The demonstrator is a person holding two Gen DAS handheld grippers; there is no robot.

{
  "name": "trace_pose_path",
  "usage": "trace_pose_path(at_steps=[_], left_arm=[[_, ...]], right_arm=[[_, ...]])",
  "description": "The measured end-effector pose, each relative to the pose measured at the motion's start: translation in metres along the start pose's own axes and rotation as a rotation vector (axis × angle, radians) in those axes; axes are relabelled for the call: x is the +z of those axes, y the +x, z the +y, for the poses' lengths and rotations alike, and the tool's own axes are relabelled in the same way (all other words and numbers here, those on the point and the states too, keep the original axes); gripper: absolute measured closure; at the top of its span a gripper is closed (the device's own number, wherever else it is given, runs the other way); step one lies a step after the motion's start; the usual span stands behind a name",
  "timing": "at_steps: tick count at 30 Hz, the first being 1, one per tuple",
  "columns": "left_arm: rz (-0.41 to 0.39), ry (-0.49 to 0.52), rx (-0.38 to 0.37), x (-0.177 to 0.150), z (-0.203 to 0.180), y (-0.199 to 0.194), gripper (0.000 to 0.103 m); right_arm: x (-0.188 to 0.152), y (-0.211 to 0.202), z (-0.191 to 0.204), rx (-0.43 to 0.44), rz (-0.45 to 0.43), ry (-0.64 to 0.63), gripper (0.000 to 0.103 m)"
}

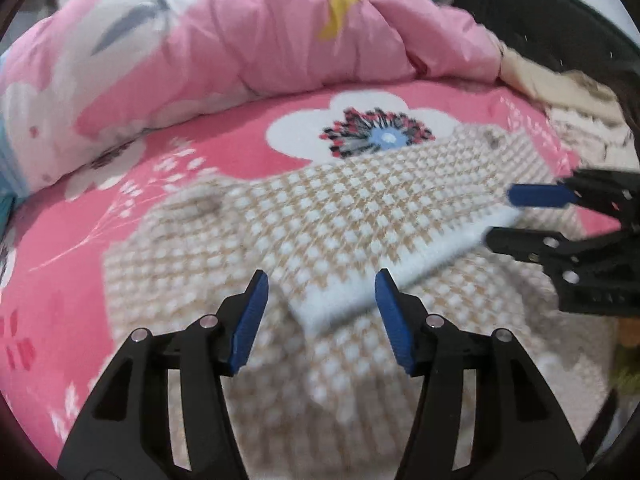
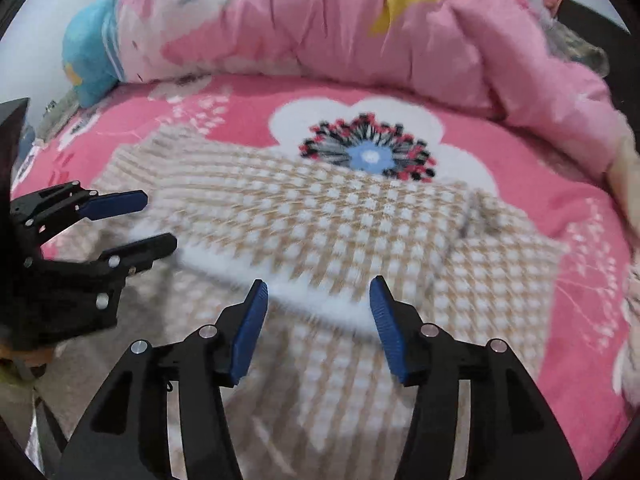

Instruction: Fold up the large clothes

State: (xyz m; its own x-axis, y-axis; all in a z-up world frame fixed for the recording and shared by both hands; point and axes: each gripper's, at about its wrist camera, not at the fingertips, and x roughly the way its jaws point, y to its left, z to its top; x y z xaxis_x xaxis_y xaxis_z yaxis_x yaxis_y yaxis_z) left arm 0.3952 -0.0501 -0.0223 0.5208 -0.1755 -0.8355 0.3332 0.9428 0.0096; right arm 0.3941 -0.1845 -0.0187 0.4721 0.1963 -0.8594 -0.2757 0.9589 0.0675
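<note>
Both grippers, left gripper (image 1: 320, 292) and right gripper (image 2: 318, 294), gape empty over the houndstooth sweater's (image 1: 320, 216) white hem (image 1: 400, 276); pinch the hem corners together evenly before folding.

Readable text: none is showing in either view.
Sweater (image 1: 360, 216): carrying only a tan-and-white checked weave, no label or lettering showing.
Bed sheet (image 2: 500, 136): showing flower prints only, no words or numbers.
Quilt (image 2: 320, 20), far side: showing blurred flower shapes, nothing legible.
</note>
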Motion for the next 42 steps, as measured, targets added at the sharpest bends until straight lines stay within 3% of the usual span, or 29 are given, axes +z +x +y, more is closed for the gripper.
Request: trace_pose_path(at_steps=[2, 6, 13, 19, 22, 26, 32, 42], left_arm=[[-0.031, -0.019, 0.04, -0.013, -0.003, -0.034, 0.048], [-0.077, -0.07, 0.045, -0.054, -0.012, -0.088, 0.033], [-0.061, -0.15, 0.097, -0.131, -0.029, -0.123, 0.021], [0.034, -0.148, 0.141, -0.167, -0.042, -0.098, 0.02], [0.064, -0.146, 0.148, -0.176, -0.044, -0.083, 0.02], [0.061, -0.185, 0.134, -0.181, -0.038, -0.074, 0.013], [0.051, -0.206, 0.114, -0.185, -0.033, -0.071, 0.01], [0.063, -0.234, 0.096, -0.184, -0.029, -0.068, 0.008]], right_arm=[[-0.017, -0.031, 0.001, 0.005, -0.042, 0.015, 0.039], [-0.057, -0.082, 0.016, 0.048, -0.111, 0.028, 0.021], [-0.12, -0.108, 0.036, 0.062, -0.087, 0.059, 0.014], [-0.153, -0.098, 0.048, 0.061, -0.036, 0.124, 0.014], [-0.162, -0.081, 0.053, 0.019, -0.009, 0.134, 0.014], [-0.174, -0.046, 0.05, -0.023, 0.072, 0.15, 0.012], [-0.178, -0.043, 0.046, -0.011, 0.066, 0.188, 0.006], [-0.174, -0.039, 0.038, 0.015, 0.088, 0.218, 0.006]])
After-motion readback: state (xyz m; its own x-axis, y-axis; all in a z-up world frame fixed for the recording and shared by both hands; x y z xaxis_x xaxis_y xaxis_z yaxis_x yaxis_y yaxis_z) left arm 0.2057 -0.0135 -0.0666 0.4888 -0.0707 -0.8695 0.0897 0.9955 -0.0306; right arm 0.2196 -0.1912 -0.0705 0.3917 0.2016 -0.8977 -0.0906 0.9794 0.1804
